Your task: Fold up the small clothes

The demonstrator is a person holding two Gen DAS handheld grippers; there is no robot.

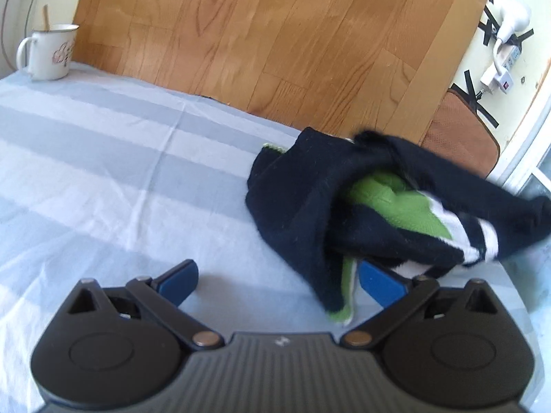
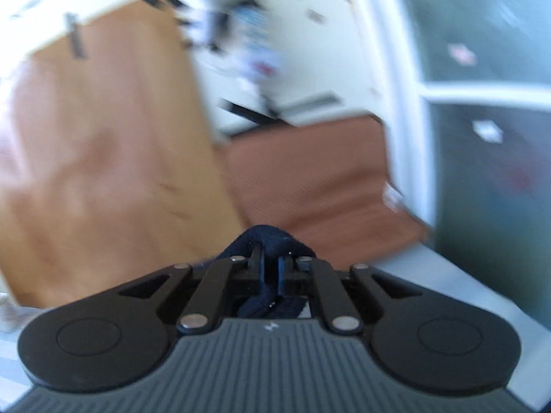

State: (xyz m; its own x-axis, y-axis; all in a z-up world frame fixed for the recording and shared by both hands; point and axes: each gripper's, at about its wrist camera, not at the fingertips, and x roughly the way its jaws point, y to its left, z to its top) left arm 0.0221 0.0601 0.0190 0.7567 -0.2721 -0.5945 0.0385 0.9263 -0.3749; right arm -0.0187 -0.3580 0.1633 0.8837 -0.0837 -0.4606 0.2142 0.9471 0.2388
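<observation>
**Right claw pinching the navy garment; left claw spread beside it**

Right claw (image 2: 271,261): jaws drawn together on a fold of the navy garment (image 2: 267,237), dark cloth bulging just past the fingertips and bunched behind them; surroundings strongly blurred; beyond the claw, wood-pattern floor at left, a brown mat (image 2: 310,172) at centre, a white frame with dark panes at right. Left claw (image 1: 277,280): jaws wide apart, nothing pressed between the blue pads (image 1: 180,278); the right pad touches, or lies just under, the near edge of the garment (image 1: 310,199). Garment: navy with green lining and white stripes, crumpled, raised at its far right end, resting on the desk (image 1: 103,158) under a pale blue striped cloth; white enamel mug (image 1: 48,51) at the far left corner.
</observation>
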